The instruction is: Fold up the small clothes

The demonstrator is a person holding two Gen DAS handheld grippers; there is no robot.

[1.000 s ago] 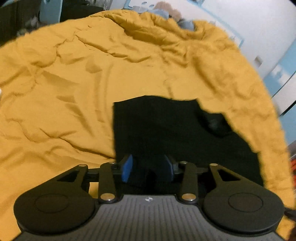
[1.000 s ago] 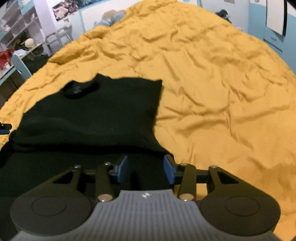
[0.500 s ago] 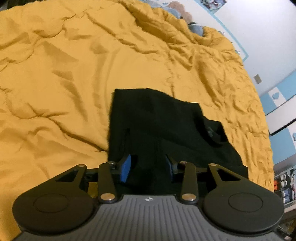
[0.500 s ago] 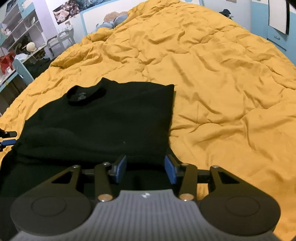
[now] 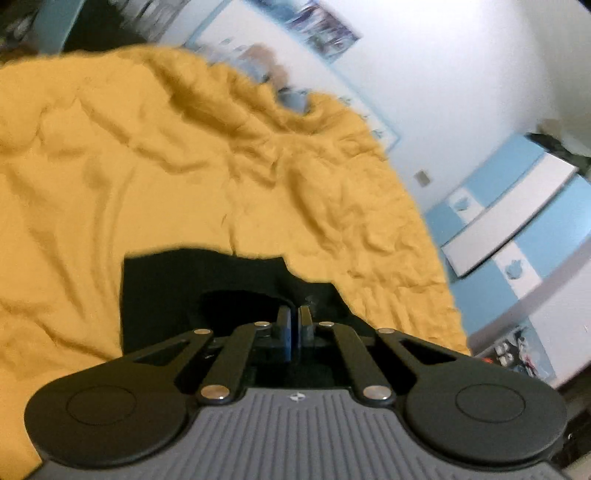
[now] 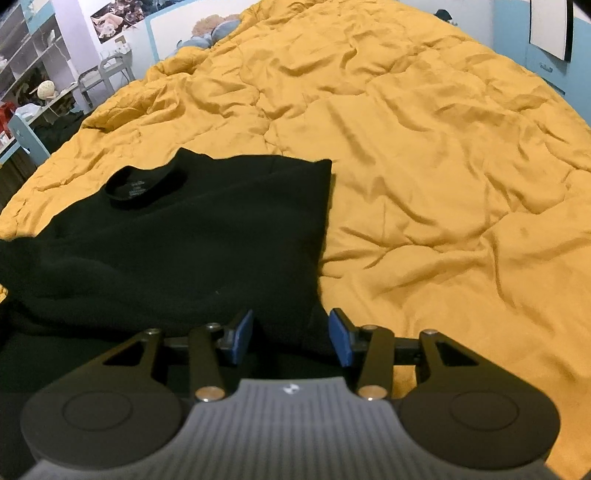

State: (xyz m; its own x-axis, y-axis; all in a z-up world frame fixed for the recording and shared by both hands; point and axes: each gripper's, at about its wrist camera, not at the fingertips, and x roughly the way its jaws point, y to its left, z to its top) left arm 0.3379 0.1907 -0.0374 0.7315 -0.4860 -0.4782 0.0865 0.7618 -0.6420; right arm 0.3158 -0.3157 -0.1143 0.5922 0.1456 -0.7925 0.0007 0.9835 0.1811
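Shirt flat on bed, left jaws pinched on cloth

Black shirt (image 6: 192, 236) spread on yellow quilt (image 6: 424, 155) of the bed, collar (image 6: 144, 182) toward the headboard end, right side folded to a straight edge running from the collar end back toward the near edge. Lies in the left half of the quilt in the right wrist view, rumpled at its near end.

Left gripper (image 5: 294, 325): jaws together, with only a sliver of gap between the blue pads (image 5: 284, 326), right over a raised fold of the shirt (image 5: 177, 291); clamped on that cloth, by the look of it, though blurred. Shirt corner square at the far left, wrinkled quilt (image 5: 147, 166) beyond.

Right gripper (image 6: 291, 334): jaws wide apart, holding nothing, poised low over the shirt's near right corner, right pad (image 6: 339, 339) just at the folded edge where black meets yellow.

Past the head of the bed: stuffed toy (image 6: 210, 27), shelves (image 6: 29, 55) and a chair (image 6: 110, 72) by the wall at far left, poster (image 6: 110, 20) above.
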